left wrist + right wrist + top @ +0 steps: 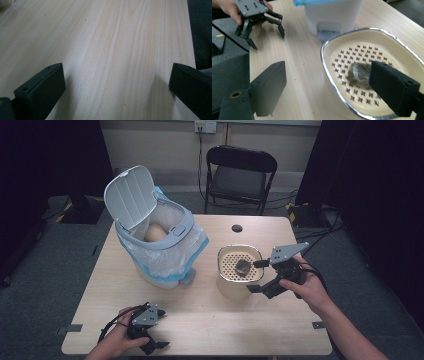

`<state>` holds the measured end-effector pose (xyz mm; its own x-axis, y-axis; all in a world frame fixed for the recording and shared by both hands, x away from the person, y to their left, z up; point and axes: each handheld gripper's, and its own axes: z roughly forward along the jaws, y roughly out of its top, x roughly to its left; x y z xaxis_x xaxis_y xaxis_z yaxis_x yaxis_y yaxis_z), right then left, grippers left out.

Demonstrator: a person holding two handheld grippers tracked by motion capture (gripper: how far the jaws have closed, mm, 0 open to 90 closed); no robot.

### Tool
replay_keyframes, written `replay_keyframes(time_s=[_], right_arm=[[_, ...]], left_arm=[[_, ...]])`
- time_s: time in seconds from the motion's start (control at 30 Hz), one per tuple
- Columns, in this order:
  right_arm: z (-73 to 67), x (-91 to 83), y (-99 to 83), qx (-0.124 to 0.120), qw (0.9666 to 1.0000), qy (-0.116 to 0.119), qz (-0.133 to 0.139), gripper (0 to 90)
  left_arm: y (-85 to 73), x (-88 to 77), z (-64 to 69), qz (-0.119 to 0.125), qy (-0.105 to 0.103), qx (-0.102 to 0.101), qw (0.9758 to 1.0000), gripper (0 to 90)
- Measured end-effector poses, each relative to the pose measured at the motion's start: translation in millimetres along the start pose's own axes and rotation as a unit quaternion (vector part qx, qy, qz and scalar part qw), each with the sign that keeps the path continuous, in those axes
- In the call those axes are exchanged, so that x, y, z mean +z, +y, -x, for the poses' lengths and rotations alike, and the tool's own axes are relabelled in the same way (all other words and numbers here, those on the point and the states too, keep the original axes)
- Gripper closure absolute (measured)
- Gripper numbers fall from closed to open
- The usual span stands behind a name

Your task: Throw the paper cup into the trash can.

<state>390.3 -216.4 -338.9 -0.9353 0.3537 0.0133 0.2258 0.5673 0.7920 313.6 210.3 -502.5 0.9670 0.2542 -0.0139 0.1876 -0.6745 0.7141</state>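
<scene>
Pale wood worktop (pixel 200 320) under dim light. At its near-left corner the left claw (pixel 117 82) rests wide open, holding nothing. By the right edge the right claw (pixel 327 92) gapes over the rim of the cream perforated dish (pixel 332 53), one jaw inside beside the dark lump (pixel 358 75). It looks light, soft, perhaps crumbly; pinch it gently across its middle. Beyond, toward the far-left corner, the bag-lined bin (pixel 165 255), lid up, holds something tan.
</scene>
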Motion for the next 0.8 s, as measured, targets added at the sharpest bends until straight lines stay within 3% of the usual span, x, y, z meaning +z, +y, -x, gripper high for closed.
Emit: replay_keyframes(time_s=[0.8], right_arm=[[-6.5, -21.2, -50.6, 0.015, 0.9993, -0.035, -0.005, 14.3]], left_arm=[[0.0, 0.0, 0.0, 0.0, 0.0, 0.0, 1.0, 0.0]])
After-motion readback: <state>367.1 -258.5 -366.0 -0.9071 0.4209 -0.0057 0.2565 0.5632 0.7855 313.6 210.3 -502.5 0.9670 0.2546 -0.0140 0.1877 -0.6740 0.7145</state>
